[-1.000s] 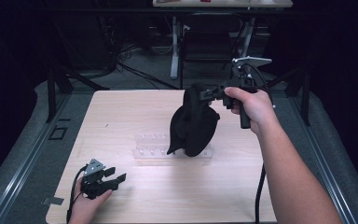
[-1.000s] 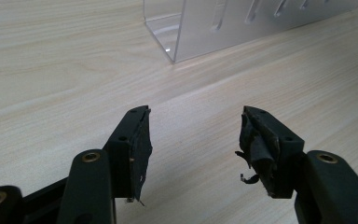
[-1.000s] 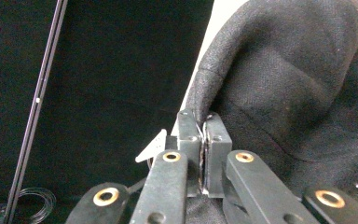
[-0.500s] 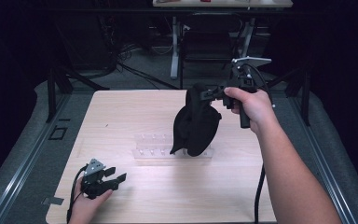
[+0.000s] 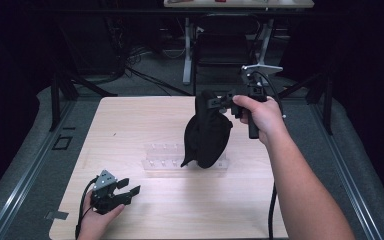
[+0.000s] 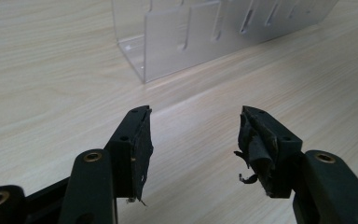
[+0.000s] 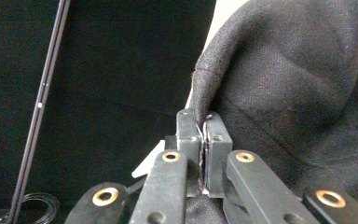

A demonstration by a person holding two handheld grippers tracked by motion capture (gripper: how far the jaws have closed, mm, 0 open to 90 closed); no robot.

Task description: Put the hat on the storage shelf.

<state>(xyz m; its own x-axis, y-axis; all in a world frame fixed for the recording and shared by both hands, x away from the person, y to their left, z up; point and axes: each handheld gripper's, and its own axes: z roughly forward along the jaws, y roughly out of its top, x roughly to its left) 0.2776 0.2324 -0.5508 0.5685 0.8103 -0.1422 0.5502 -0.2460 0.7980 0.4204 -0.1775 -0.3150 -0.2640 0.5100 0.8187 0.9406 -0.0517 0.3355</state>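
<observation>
- A clear plastic rack [image 5: 185,159] lay across the middle of the pale wooden surface [image 5: 140,125] in the high view, a long see-through holder with a row of slots along its walls. What, if anything, sat in the slots could not be made out.
- In the left gripper view the same rack [image 6: 205,32] filled the upper centre of the frame, its near corner and slotted wall plain to see, with bare wood between it and the jaws.
- A black cloth [image 5: 207,132] hung at the centre of the high view, bunched and drooping, its lower end reaching down over the right part of the rack and hiding that end of it. Whether the cloth touched the rack could not be told.
- The right gripper [image 5: 211,101] was held up in the upper centre-right of the high view by the person's right hand [image 5: 260,112], with the forearm running down to the lower right corner and a cable trailing beside it.
- In the right gripper view the right gripper [image 7: 203,119] was clenched on a folded edge of the cloth [image 7: 298,84], the jaws pressed together with the fabric pinched between them; the cloth took up the right half of that frame against a dark background.
- The left gripper [image 5: 127,192] rested low at the lower left of the high view, in the left hand [image 5: 97,222], well apart from the rack.
- In the left gripper view the left gripper [image 6: 193,140] stood released, jaws wide apart with nothing between them, their pads worn and frayed.
- Beyond the surface, at the top of the high view, stood dark floor, cables and table legs [image 5: 187,50].
</observation>
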